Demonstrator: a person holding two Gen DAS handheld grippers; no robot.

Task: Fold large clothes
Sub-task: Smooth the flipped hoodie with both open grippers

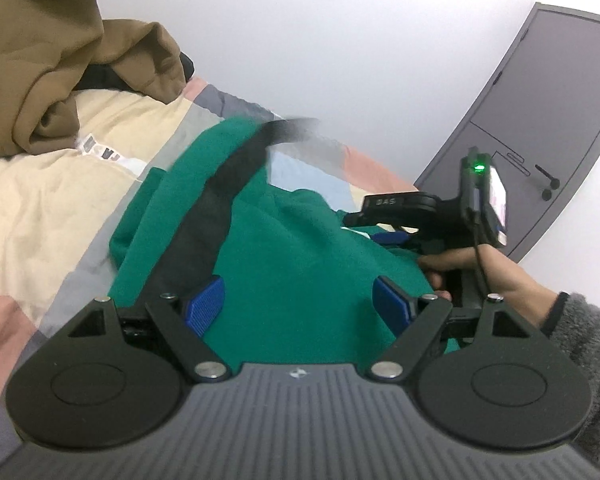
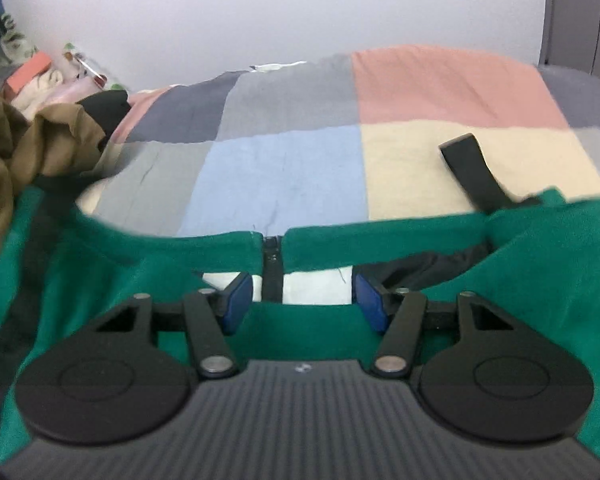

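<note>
A green garment (image 1: 284, 248) with black stripes lies on a patchwork quilt (image 1: 60, 200). My left gripper (image 1: 300, 304) is open just above its green cloth, blue pads apart. A black stripe (image 1: 220, 188) runs along the garment and looks blurred at its far end. My right gripper (image 2: 304, 300) is open over the garment's collar (image 2: 340, 240), where a black zip (image 2: 274, 268) and a white lining (image 2: 312, 286) show. A black strap (image 2: 468, 168) lies on the quilt (image 2: 284, 176) at the right. The right gripper also shows in the left wrist view (image 1: 388, 236), held by a hand.
A brown garment (image 1: 52, 64) is heaped at the far left of the bed, and it also shows in the right wrist view (image 2: 24, 140). Small items (image 2: 40, 76) sit by the wall. A white wall and a grey door (image 1: 540, 120) stand behind the bed.
</note>
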